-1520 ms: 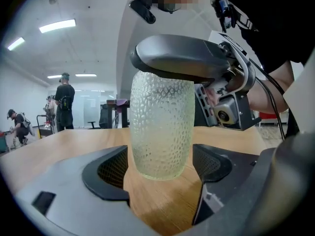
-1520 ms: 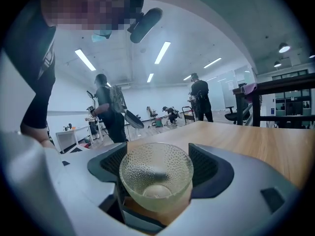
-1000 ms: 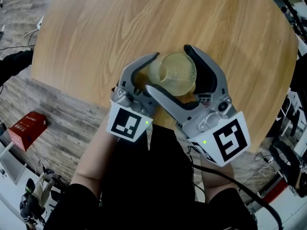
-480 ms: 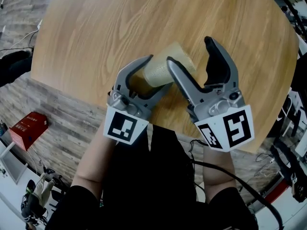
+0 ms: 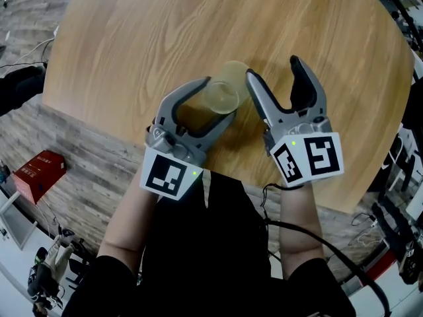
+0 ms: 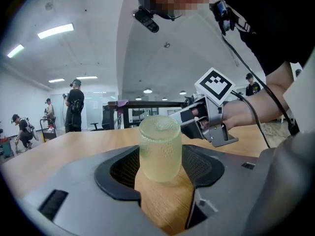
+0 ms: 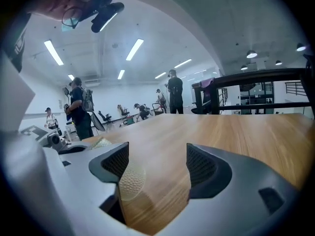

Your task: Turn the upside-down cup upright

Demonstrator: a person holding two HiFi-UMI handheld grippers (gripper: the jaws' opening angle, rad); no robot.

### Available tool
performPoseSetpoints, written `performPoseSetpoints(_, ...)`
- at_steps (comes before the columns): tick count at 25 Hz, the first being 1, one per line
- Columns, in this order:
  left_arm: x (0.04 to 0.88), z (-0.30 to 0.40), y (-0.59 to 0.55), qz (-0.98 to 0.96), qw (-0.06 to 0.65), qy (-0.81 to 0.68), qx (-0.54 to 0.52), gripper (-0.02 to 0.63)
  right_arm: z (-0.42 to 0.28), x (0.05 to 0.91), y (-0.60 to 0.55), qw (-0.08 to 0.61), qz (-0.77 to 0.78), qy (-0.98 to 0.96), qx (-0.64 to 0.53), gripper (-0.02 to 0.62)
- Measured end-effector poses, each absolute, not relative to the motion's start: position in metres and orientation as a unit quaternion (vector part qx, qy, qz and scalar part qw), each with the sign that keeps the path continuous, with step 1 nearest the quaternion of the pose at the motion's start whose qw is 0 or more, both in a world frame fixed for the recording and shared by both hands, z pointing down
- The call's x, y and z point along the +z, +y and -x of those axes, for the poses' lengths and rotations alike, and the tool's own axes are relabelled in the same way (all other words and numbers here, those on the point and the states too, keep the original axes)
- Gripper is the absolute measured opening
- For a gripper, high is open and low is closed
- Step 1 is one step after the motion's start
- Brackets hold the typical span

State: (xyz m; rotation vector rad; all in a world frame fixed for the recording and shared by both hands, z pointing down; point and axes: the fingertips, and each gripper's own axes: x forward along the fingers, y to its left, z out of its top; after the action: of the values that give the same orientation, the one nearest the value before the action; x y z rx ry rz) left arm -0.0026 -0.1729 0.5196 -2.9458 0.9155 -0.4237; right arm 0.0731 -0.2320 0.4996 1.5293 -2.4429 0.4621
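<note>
Spreading across most of the head view, a pale wood-grain tabletop (image 5: 132, 38) with a rounded edge stands over a grey plank floor (image 5: 73, 144). At far left on that floor lies one red box (image 5: 38, 175). The left gripper view looks out into a big white room with strip lights (image 6: 55, 30) on the ceiling. It shows four people: three standing people (image 6: 75, 104) at its left side and a fourth person (image 6: 252, 85) far right.

On the tabletop I count one cup and two grippers. The left gripper (image 5: 219, 98) reaches in low over the near edge, and its jaws are closing with the cup (image 5: 228, 84) between them, the pads against its pebbled, yellowish translucent sides. The cup stands on end, its lower end down at the wood. Which end is up, and whether it rests on the tabletop, I cannot tell.

Just right of the cup, the right gripper (image 5: 274, 71) has its jaws spread wide with only bare wood between them, the nearer jaw beside the cup
</note>
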Motion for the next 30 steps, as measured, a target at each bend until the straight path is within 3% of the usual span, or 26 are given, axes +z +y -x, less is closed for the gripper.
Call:
performPoseSetpoints(16,0.537,-0.020,-0.173,0.946,-0.018,0.277,-0.166,0.278,-0.102,0.540,-0.230,0.173,-0.534,-0.805,0.191,0.373)
performPoseSetpoints(26,0.491,0.003,-0.164,0.939,-0.020,0.319,-0.127,0.276,-0.110,0.495,-0.220,0.151,-0.547,-0.808,0.159,0.373)
performPoseSetpoints(28,0.461,0.014,-0.164,0.924,-0.027,0.371,-0.094,0.184,-0.101,0.470,-0.208,0.141,-0.537,-0.817,0.159,0.366)
performPoseSetpoints(30,0.428,0.016,-0.165,0.911,-0.026,0.406,-0.061,0.096,-0.093,0.442,-0.194,0.126,-0.535,-0.821,0.151,0.303)
